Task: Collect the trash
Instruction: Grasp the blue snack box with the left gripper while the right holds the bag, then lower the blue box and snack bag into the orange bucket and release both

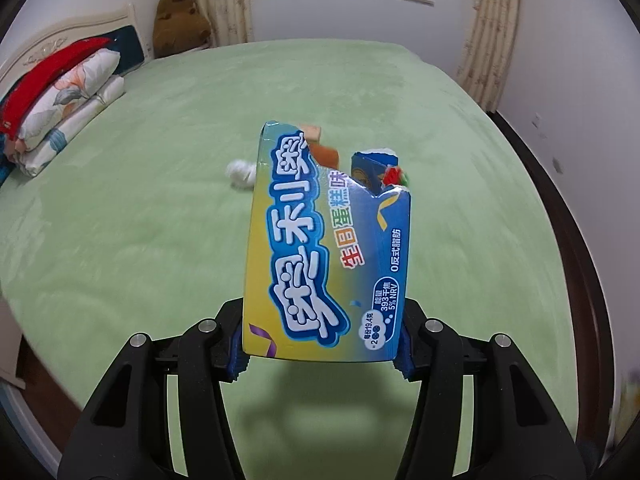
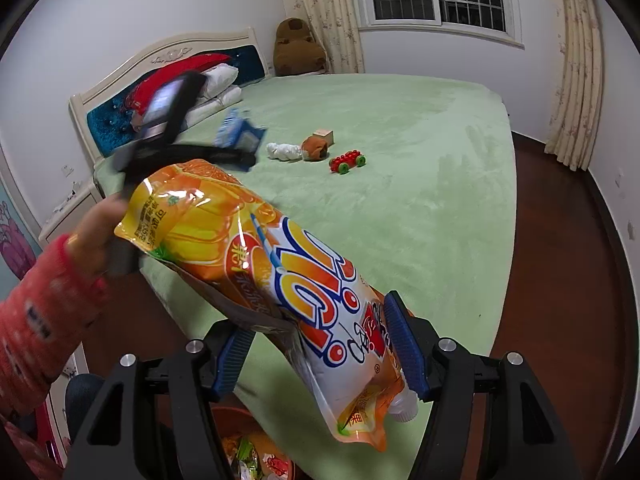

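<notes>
Torn cookie box [image 1: 324, 248] clamped upright in left tongs [image 1: 320, 354], orange pouch [image 2: 280, 276] in right tongs [image 2: 320, 354]

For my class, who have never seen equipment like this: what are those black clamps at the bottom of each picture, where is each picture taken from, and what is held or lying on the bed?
Each black clamp is a handheld two-finger gripper with a camera looking along its fingers.

In the left wrist view, the left gripper holds a torn blue and yellow snack box above the green bed.

In the right wrist view, the right gripper holds an orange drink pouch. This view also shows the person's left hand holding the other gripper.

Lying on the bed are a crumpled white tissue, a brown plush item, a small wooden block and a red toy car. An orange bin of wrappers sits below.
</notes>
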`<action>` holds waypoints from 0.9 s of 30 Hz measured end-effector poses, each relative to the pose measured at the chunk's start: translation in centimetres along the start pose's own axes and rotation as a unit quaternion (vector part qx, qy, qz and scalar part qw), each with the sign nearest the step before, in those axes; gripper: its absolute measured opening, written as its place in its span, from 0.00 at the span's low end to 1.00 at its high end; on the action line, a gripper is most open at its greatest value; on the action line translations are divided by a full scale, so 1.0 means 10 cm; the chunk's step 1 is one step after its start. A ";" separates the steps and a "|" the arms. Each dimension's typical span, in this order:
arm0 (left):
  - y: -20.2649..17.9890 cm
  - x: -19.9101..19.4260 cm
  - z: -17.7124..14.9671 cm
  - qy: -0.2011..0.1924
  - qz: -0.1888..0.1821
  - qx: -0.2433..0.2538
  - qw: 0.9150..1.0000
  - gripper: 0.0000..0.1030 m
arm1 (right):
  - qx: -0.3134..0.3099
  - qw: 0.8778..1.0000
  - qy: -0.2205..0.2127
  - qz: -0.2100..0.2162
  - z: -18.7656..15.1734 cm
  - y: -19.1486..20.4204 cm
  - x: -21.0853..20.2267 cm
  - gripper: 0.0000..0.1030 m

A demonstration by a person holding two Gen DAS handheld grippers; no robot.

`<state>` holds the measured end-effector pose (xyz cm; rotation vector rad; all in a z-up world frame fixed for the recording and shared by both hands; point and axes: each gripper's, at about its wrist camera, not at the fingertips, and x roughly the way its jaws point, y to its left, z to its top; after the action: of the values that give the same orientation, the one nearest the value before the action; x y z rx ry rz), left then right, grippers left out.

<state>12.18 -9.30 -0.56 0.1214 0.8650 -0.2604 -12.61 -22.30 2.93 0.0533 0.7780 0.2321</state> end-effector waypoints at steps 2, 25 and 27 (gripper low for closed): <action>-0.02 -0.21 -0.26 0.001 -0.004 0.008 1.000 0.52 | -0.004 1.000 0.002 0.001 -0.03 0.06 -0.02 0.61; 0.11 -0.29 -3.29 0.242 -0.046 -0.113 0.963 0.52 | -0.085 0.970 0.213 0.075 -1.42 1.21 0.84 0.61; 0.04 -0.11 -3.47 0.279 -0.055 -0.122 0.951 0.52 | -0.090 0.962 0.249 0.069 -1.64 1.27 1.02 0.61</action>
<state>-13.92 -1.40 -22.04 -0.0916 1.4620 -0.2239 -19.50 -8.27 -14.12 -0.1288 1.2522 0.4579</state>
